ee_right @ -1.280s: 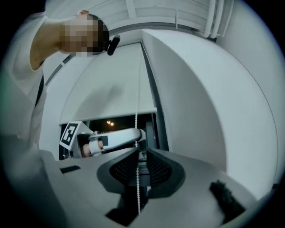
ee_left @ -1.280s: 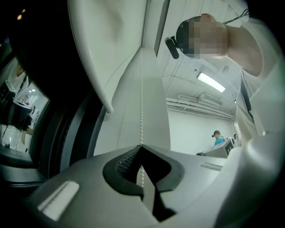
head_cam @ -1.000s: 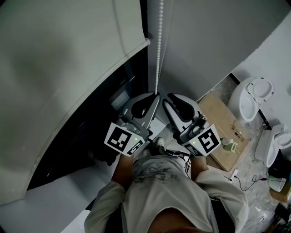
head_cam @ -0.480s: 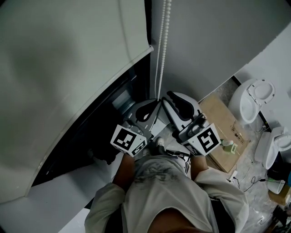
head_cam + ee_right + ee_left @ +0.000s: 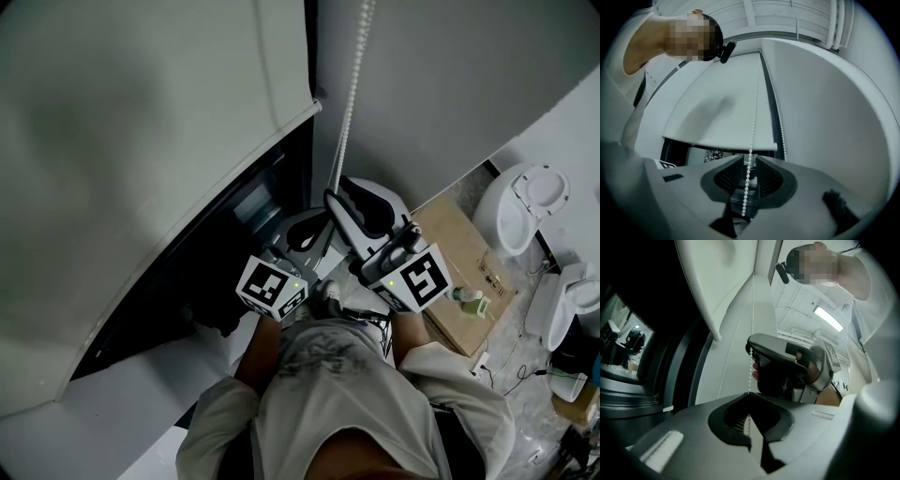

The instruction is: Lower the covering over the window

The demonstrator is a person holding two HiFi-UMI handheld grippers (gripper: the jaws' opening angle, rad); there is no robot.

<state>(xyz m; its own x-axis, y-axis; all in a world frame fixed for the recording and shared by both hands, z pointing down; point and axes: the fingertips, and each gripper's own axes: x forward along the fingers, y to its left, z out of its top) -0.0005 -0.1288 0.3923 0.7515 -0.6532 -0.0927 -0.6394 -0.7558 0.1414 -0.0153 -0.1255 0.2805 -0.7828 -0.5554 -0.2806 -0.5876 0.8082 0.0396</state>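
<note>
1. The left gripper (image 5: 321,221) is held level, lower than and to the left of its partner, with its jaws clamped together on the bead cord (image 5: 349,112).
2. The right gripper (image 5: 339,193) is tipped slightly upward just beside it. Its jaws are parted, and the cord runs loose between them.
3. The left forearm (image 5: 255,349) and right forearm (image 5: 409,330) are drawn in near the chest.

Left tool (image 5: 321,219) and right tool (image 5: 330,198) meet at the bead chain (image 5: 352,92).

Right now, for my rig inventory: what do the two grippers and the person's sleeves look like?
Left gripper and right gripper: rounded grey-white shells, black ribbed pads. Each bears a marker cube, white with black squares, plus a green light. The sleeves are light grey.
</note>
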